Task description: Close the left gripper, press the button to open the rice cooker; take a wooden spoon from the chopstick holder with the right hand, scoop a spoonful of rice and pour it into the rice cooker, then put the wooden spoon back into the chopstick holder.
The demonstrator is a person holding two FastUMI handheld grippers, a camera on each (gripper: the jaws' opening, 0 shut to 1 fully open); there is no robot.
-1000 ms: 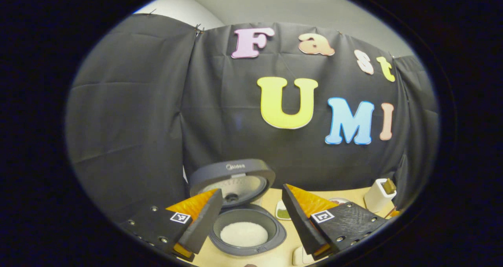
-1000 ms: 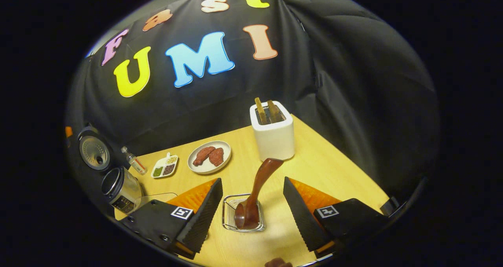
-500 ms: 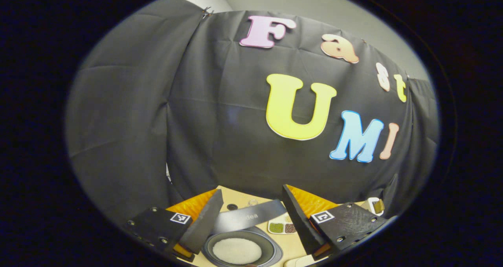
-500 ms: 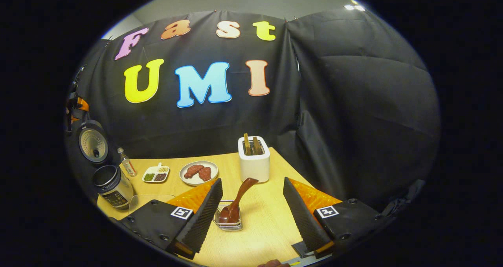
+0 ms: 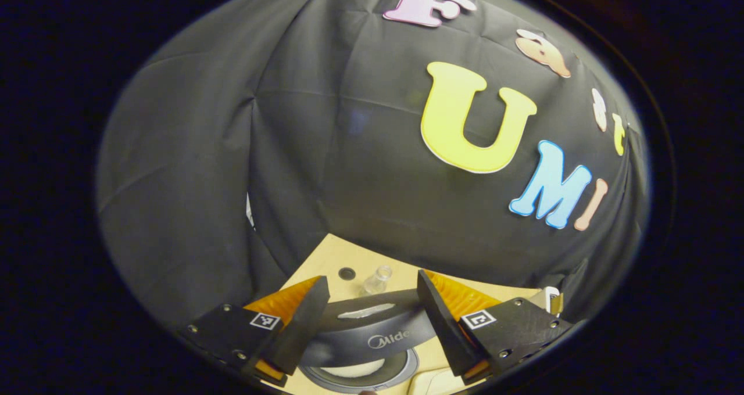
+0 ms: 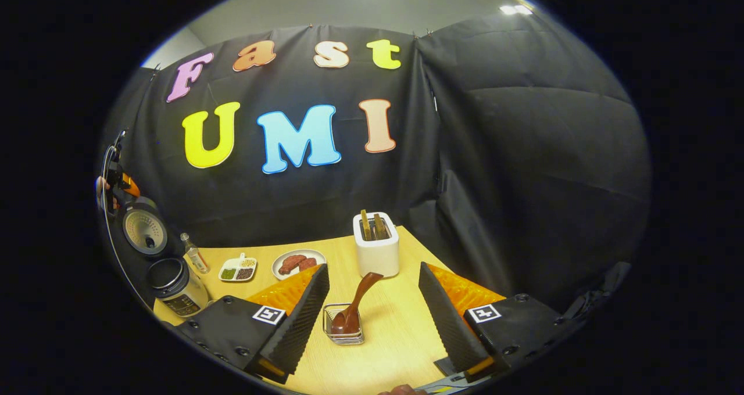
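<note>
On the wooden desk point(image 6: 401, 331), standing open: rice cooker point(image 6: 174, 282), rice inside. Resting back in chopstick holder point(image 6: 344, 330): wooden spoon point(image 6: 354, 305). Gaping wide, gripping nothing: left tool point(image 5: 369, 319), right tool point(image 6: 372, 319). Task seemingly finishing.

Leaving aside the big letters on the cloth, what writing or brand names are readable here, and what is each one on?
"Midea": on the rice cooker's lid, in the left gripper view.
Control panel on the rice cooker's body, right gripper view: too small to read.
Square markers on the left tongs and the right tongs: black-and-white patterns, no words.
</note>
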